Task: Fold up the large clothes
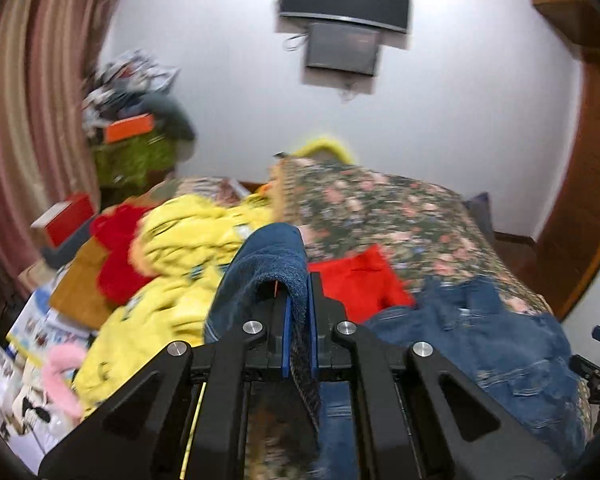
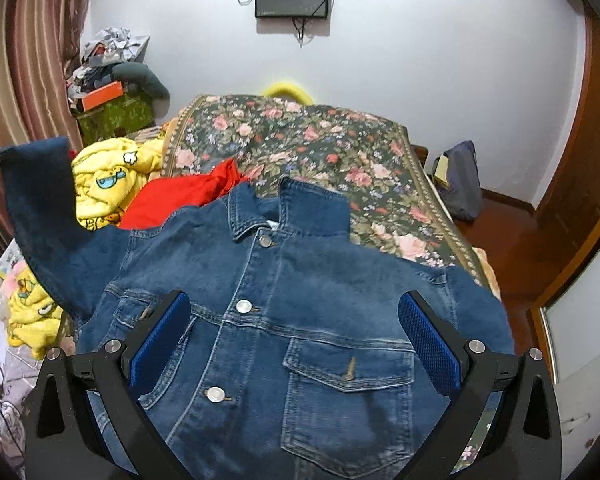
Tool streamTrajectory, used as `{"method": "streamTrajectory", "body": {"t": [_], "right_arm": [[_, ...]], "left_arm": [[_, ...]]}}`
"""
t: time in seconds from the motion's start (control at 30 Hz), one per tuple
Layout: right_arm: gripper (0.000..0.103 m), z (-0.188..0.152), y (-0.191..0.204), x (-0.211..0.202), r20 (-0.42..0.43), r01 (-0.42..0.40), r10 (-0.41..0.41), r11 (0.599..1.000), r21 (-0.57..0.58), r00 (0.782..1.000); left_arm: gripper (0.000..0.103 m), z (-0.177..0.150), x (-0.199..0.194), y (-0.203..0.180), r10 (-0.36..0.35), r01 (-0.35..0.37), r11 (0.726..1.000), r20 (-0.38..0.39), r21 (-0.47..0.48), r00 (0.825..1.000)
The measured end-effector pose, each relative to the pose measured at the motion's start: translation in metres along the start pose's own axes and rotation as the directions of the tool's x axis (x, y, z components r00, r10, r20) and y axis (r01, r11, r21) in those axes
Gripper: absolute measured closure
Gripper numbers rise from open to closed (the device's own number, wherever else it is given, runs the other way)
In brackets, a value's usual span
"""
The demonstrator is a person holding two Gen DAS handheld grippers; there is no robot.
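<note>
Pinching the blue denim jacket's (image 2: 284, 320) sleeve (image 1: 276, 264) in my left gripper (image 1: 299, 332), I am keeping my right gripper (image 2: 296, 340) wide open; better carrying it slowly, flat across.

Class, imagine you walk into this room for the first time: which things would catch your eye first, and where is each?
First, the denim jacket spread front-up on the floral bedspread, beneath the open right gripper. Next, the left gripper, clamped on the jacket's sleeve and holding it raised. Beyond lie a red garment and a yellow cartoon-print blanket.
</note>
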State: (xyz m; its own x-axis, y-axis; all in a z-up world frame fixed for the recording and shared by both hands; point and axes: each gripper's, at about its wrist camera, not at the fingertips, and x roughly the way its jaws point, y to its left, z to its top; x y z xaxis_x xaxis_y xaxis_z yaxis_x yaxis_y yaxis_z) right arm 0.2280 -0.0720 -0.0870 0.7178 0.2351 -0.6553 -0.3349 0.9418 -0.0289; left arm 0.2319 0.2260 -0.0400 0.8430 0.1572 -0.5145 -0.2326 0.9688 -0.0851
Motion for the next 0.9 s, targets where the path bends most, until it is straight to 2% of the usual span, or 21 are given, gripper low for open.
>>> {"method": "streamTrajectory", "body": {"t": [0.3, 0.5, 0.67, 0.87, 0.9], "right_arm": [[0.000, -0.008, -0.036, -0.012, 0.034, 0.002, -0.004, 0.997, 0.078, 0.999], [0.000, -0.021, -0.057, -0.017, 0.023, 0.030, -0.033, 0.993, 0.111, 0.999], [0.000, -0.031, -0.070, -0.019, 0.002, 0.046, -0.047, 0.992, 0.120, 0.999], [0.000, -0.042, -0.072, -0.014, -0.037, 0.069, -0.066, 0.993, 0.098, 0.997], [0.000, -0.043, -0.072, -0.012, -0.044, 0.071, -0.067, 0.993, 0.093, 0.997]], "left_arm": [[0.097, -0.015, 0.010, -0.119, -0.114, 0.118, 0.980, -0.035, 0.160, 0.993], [0.097, -0.041, 0.024, -0.181, -0.203, 0.227, 0.949, -0.130, 0.218, 0.971], [0.097, -0.077, 0.044, -0.218, -0.250, 0.318, 0.918, -0.276, 0.236, 0.928], [0.097, -0.122, 0.059, -0.249, -0.292, 0.429, 0.870, -0.449, 0.242, 0.845], [0.097, -0.128, 0.060, -0.253, -0.287, 0.435, 0.866, -0.467, 0.247, 0.837]]}}
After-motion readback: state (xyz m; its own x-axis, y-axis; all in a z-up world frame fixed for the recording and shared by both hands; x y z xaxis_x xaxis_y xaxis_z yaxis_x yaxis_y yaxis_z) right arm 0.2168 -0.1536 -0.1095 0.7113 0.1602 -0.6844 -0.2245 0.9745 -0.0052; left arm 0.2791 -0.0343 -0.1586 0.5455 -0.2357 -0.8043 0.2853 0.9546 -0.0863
